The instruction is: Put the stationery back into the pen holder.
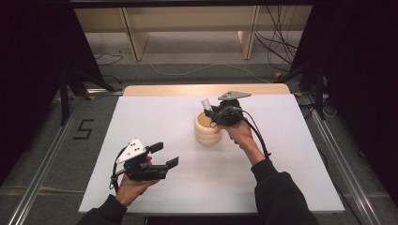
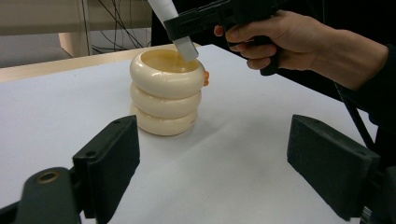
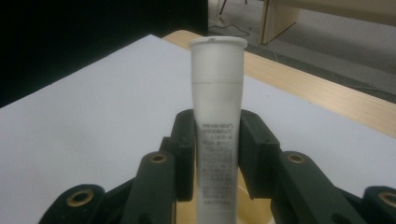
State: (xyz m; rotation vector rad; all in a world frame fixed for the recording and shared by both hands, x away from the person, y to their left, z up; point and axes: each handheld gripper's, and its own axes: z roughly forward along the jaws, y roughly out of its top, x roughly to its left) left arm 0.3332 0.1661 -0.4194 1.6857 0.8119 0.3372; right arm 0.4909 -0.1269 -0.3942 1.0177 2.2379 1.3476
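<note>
The right gripper [image 1: 212, 110] clamps a white tube [image 3: 217, 126] upright over the mouth of the cream ringed holder [image 1: 207, 128] mid-table, while the left gripper [image 1: 164, 154] hovers near the front edge, jaws spread wide

It looked like a lab recording bay: a white-topped table [image 1: 141, 187] stood between dark curtains [image 1: 28, 70], with metal floor rails [image 1: 42, 173], loose cables [image 1: 277, 47], and a taped "5" [image 1: 83, 129] on grey carpet.
</note>
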